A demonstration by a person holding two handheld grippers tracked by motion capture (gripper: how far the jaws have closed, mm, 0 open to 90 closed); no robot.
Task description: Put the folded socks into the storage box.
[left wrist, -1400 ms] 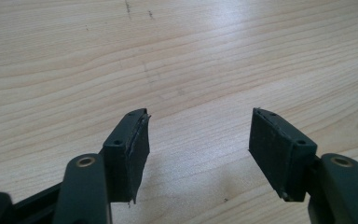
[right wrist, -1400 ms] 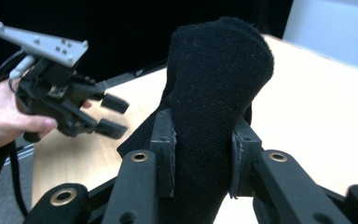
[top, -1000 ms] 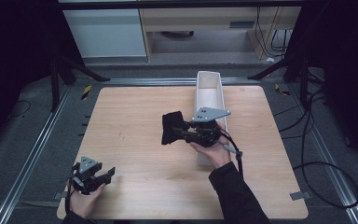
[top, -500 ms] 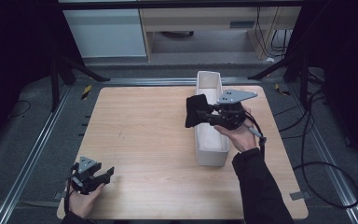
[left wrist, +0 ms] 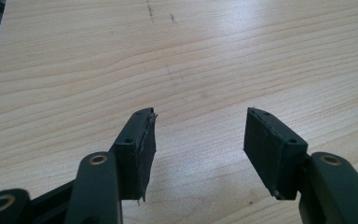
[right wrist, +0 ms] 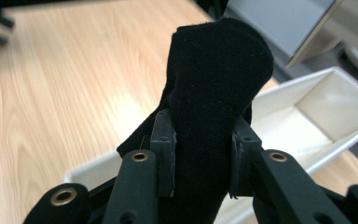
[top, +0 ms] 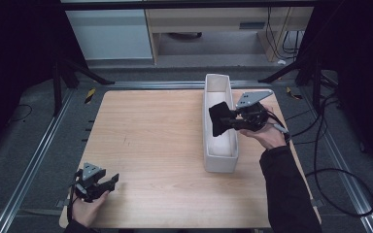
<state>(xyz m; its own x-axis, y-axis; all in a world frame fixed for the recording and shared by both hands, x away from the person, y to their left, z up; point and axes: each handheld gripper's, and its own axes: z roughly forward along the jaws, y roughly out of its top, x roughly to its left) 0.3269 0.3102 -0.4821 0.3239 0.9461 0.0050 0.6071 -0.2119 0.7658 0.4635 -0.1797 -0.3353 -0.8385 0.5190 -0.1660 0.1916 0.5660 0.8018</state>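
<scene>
Centrally, the wooden tabletop [top: 165, 145] carries a long white bin [top: 219, 160] at right of centre, its long axis running from the lower edge toward the top of the high view. Over the bin's middle hangs the black cloth [top: 218, 119], clamped between the jaws of the right gripper [top: 235, 120], which reaches in from the bin's right side. So the cloth sits directly above the trough, likely ready to drop. At lower left, the left gripper [top: 108, 182] rests wide and empty, well apart.
</scene>
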